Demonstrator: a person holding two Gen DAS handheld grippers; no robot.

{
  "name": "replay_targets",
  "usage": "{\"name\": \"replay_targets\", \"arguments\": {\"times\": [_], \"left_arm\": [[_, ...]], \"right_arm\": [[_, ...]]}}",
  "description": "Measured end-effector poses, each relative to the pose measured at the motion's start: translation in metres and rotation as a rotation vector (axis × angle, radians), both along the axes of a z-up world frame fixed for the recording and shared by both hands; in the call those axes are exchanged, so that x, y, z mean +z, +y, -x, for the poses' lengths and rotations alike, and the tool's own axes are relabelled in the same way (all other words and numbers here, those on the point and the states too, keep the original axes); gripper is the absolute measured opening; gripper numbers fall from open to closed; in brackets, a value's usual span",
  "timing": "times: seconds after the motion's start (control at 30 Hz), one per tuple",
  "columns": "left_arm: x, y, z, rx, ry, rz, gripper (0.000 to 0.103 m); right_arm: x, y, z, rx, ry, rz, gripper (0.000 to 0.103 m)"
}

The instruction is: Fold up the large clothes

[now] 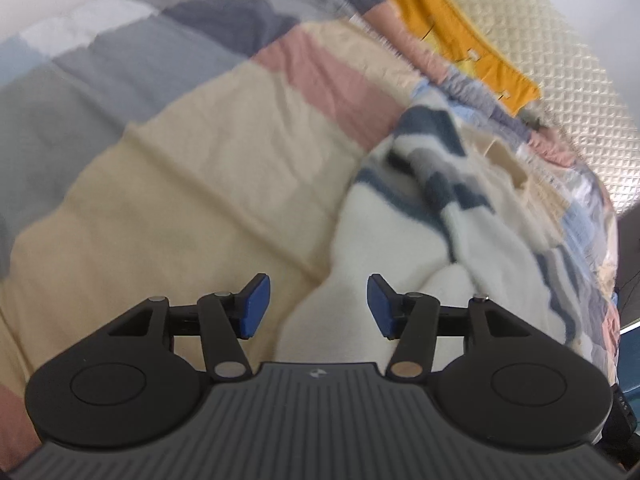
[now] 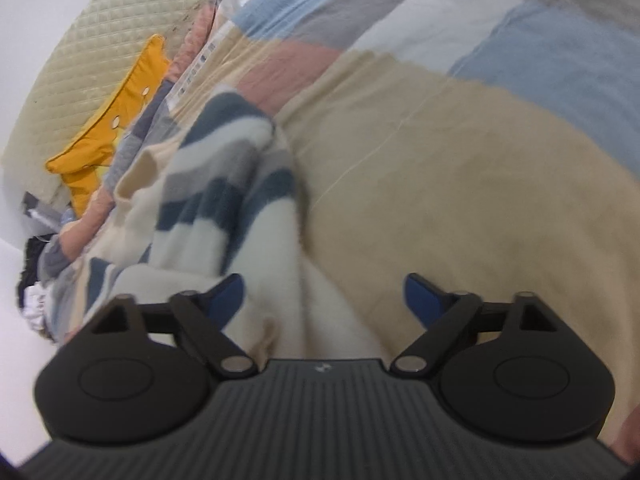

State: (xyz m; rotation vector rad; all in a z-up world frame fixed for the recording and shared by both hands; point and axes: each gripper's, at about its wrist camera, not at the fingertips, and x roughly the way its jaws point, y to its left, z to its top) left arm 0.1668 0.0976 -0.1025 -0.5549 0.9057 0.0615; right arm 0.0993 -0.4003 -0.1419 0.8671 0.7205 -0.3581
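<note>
Underneath, patchwork quilt (image 1: 208, 184), quilted headboard (image 1: 560, 92).

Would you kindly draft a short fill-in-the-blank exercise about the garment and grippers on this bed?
1. The crumpled sweater is white with grey and dark ____ stripes.
2. It lies on a colour-block ____.
3. The orange cloth rests against a quilted ____ headboard.
4. The right gripper pads are coloured ____.

Missing words: blue; quilt; cream; blue
</note>
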Motion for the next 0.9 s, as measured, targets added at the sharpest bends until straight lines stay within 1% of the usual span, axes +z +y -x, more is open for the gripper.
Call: {"name": "replay_targets", "arguments": {"times": [0.07, 0.17, 0.27, 0.37, 0.4, 0.47, 0.6, 0.7, 0.8, 0.83, 0.87, 0.9], "left_arm": [[-0.008, 0.003, 0.000, 0.013, 0.042, 0.023, 0.060], [-0.020, 0.013, 0.001, 0.040, 0.087, 0.103, 0.061], [-0.024, 0.019, 0.004, 0.057, 0.101, 0.169, 0.063], [-0.025, 0.018, 0.007, 0.051, 0.099, 0.200, 0.067], [-0.025, 0.016, 0.009, 0.039, 0.101, 0.206, 0.068], [-0.027, 0.012, 0.012, 0.027, 0.106, 0.205, 0.068], [-0.031, 0.002, 0.018, -0.014, 0.126, 0.210, 0.068], [-0.035, -0.005, 0.021, -0.043, 0.140, 0.201, 0.068], [-0.037, -0.017, 0.021, -0.104, 0.152, 0.171, 0.070], [-0.037, -0.023, 0.022, -0.123, 0.153, 0.156, 0.072], [-0.037, -0.026, 0.022, -0.140, 0.153, 0.146, 0.073], [-0.037, -0.031, 0.023, -0.158, 0.152, 0.134, 0.073]], "right_arm": [[-0.008, 0.001, -0.003, 0.039, 0.013, -0.065, 0.103], [-0.013, 0.003, -0.003, 0.047, 0.015, -0.096, 0.103], [-0.012, 0.007, -0.004, 0.087, 0.012, -0.146, 0.103], [-0.012, 0.012, 0.000, 0.135, -0.006, -0.205, 0.103], [-0.013, 0.014, 0.000, 0.147, -0.018, -0.232, 0.103], [-0.016, 0.016, 0.001, 0.169, -0.018, -0.278, 0.103], [-0.013, 0.022, 0.005, 0.208, -0.031, -0.309, 0.103], [-0.008, 0.033, 0.006, 0.265, -0.022, -0.302, 0.103], [-0.007, 0.048, 0.006, 0.353, -0.003, -0.330, 0.103], [-0.008, 0.053, 0.008, 0.377, 0.009, -0.348, 0.103], [-0.009, 0.057, 0.009, 0.392, 0.022, -0.355, 0.103], [-0.008, 0.063, 0.011, 0.404, 0.034, -0.341, 0.101]]}}
